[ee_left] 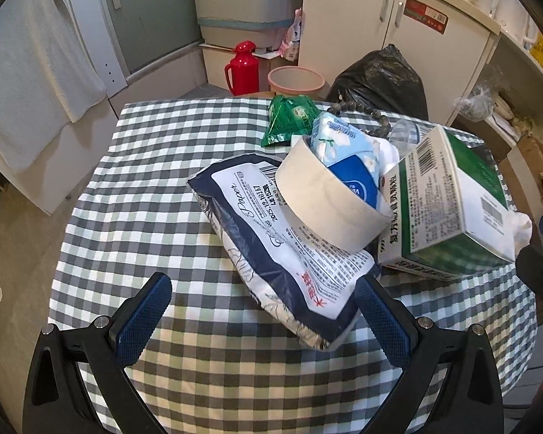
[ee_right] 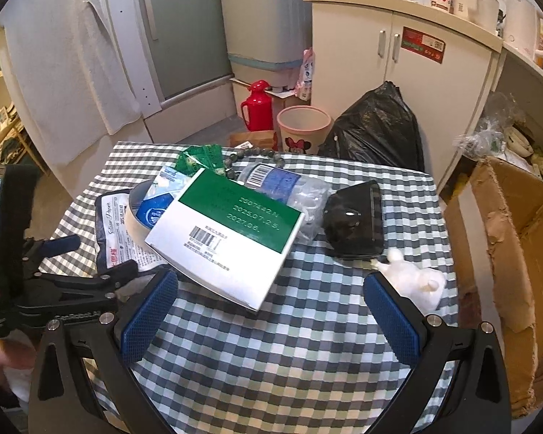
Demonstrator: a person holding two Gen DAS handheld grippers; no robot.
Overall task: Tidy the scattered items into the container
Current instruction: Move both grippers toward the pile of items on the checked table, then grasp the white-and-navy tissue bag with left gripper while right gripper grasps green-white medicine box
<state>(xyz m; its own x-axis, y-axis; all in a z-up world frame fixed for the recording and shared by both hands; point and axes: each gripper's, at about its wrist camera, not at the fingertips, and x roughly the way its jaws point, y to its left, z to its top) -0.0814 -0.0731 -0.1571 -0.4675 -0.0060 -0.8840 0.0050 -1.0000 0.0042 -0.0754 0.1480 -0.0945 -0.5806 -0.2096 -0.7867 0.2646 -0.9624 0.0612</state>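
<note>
tissue pack (ee_left: 282,242) lies in the pile mid-table on the checked cloth (ee_left: 170,166), tape roll (ee_left: 329,202) leaning on it, green-white medicine box (ee_right: 228,242) to the right. left gripper (ee_left: 264,318) has jaws spread wide, right finger touching the pack. right gripper (ee_right: 271,318) is spread too, empty. cardboard box (ee_right: 503,253) sits far right.
</note>
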